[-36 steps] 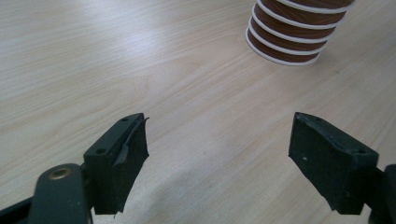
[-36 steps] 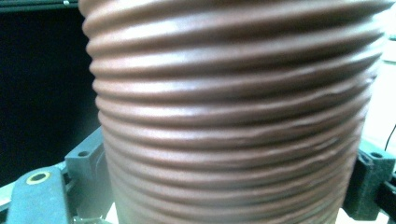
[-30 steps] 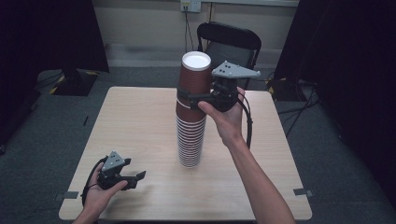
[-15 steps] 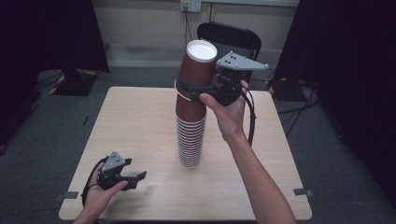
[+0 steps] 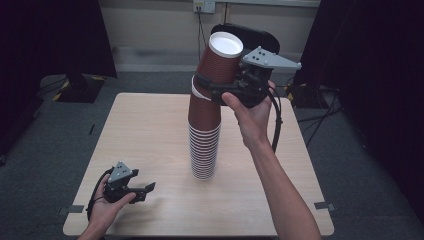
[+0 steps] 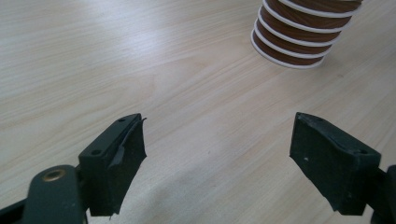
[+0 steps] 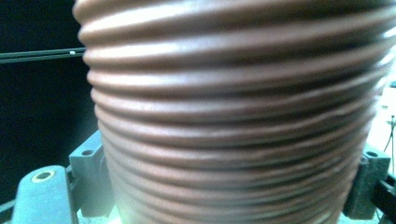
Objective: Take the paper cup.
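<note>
No readable text, labels, brands, numbers or signs anywhere; cups, grippers and table all plain and unmarked

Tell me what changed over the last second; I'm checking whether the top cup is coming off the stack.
The right gripper, shut on the top brown ribbed paper cup, has lifted and tilted it rightward, so its white rim now sits clear above the stack of brown paper cups. Its jaws have just been closing slightly on the cup. The left gripper stayed open, low over the light wooden table; the stack kept its place.
</note>
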Motion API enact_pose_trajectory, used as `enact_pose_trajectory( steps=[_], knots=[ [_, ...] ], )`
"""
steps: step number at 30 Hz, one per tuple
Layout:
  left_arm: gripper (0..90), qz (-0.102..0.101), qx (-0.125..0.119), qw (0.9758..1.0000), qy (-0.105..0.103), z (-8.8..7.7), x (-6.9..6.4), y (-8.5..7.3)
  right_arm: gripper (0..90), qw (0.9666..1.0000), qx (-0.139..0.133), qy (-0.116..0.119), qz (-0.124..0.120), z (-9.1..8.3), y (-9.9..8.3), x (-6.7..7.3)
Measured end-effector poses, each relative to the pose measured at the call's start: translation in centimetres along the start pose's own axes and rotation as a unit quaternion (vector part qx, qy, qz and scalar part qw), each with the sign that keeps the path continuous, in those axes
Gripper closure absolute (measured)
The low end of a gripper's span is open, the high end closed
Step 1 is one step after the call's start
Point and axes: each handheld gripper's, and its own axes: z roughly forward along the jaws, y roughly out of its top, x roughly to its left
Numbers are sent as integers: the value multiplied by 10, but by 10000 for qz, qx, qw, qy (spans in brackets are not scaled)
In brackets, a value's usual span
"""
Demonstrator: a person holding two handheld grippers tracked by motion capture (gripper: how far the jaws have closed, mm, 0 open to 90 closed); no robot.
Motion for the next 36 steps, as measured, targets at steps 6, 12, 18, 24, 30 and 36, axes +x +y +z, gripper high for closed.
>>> enact_pose_trajectory(
  steps=[6, 12, 18, 24, 30, 36],
  knots=[
    [182, 85, 65, 9999, -64, 1, -1, 1, 138, 9999, -17, -114, 40, -8, 1, -7],
    [186, 171, 39, 9998, -45, 0, -3, 1, 138, 9997, -58, -251, 48, -17, 1, -16],
    [186, 193, -4, 9998, 28, 0, -4, 1, 138, 9990, 40, -440, -35, -30, -3, -22],
    [169, 193, -8, 9998, 77, 0, -4, 1, 138, 9984, 43, -566, 58, -43, -9, -30],
    [160, 167, -30, 9998, 49, 0, -6, 2, 138, 9979, 144, -618, 134, -51, -22, -30],
    [160, 193, -67, 9998, -41, 0, -6, 1, 138, 9971, 258, -655, 303, -58, -39, -36]
  ],
)
